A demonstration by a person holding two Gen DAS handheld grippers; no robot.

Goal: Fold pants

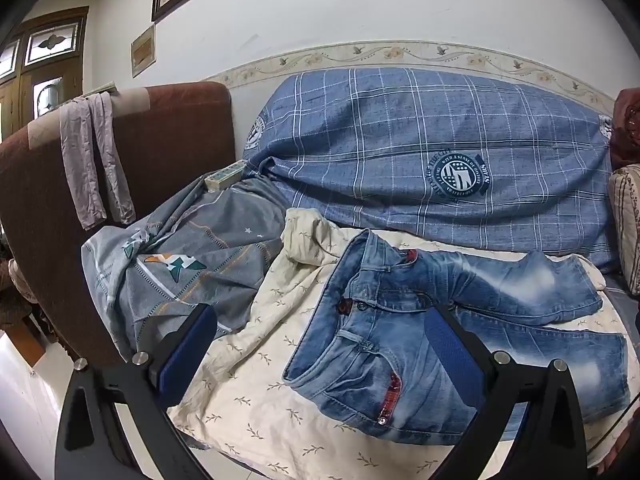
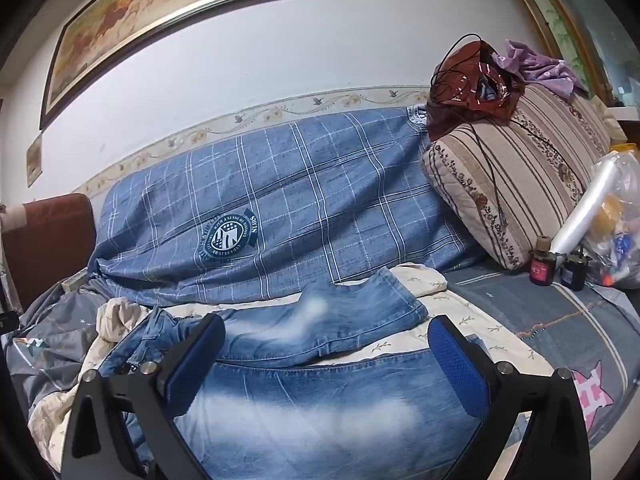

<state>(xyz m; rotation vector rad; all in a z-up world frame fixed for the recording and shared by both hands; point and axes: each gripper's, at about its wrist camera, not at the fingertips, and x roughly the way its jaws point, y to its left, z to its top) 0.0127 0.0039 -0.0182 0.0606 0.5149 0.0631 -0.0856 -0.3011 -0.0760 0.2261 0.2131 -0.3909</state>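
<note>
Faded blue jeans [image 1: 400, 344] lie spread on a cream leaf-print sheet [image 1: 260, 380] on a sofa, waistband to the left, both legs running right. My left gripper [image 1: 324, 316] is open and empty, hovering above the waistband. In the right wrist view the jeans [image 2: 320, 408] fill the foreground, with the far leg [image 2: 332, 320] behind. My right gripper [image 2: 326, 328] is open and empty above the near leg.
A blue plaid cover [image 1: 420, 148] drapes the sofa back. A grey printed sheet [image 1: 188, 264] bunches at the left by the brown armrest [image 1: 168, 136]. At the right are a striped cushion [image 2: 516, 184], small bottles [image 2: 542, 264] and a plastic bag [image 2: 616, 220].
</note>
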